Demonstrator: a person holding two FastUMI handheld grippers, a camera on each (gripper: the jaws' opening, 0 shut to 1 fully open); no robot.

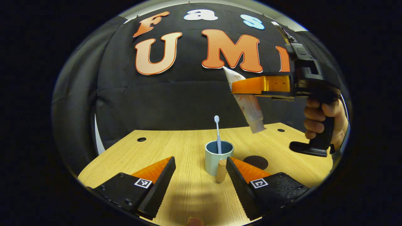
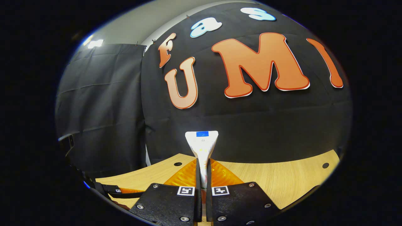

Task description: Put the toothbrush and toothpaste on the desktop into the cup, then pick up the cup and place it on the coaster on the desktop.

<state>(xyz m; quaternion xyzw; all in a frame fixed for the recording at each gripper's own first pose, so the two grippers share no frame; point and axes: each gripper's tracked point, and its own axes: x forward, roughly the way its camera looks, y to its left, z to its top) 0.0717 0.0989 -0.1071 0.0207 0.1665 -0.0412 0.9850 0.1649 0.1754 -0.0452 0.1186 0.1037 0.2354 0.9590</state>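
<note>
The toothpaste tube [image 1: 248, 103] hangs in the air above the worktop [image 1: 176, 147], cap end down and tilted, pinched near its flat crimped end between both fingers of the right tool [image 1: 234, 88], which a hand [image 1: 323, 116] holds by its grip. In the right gripper view the tube's crimped end [image 2: 201, 144] stands up out of the closed right tool [image 2: 202, 175]. Below and to the left of the tube, the pale blue cup [image 1: 219, 157] stands upright on the worktop (toothbrush [image 1: 217, 133] already inside, head up). A dark round coaster [image 1: 256, 161] lies just beside the cup. The left tool [image 1: 199, 169] is spread wide, holding nothing, its fingers either side of the cup.
</note>
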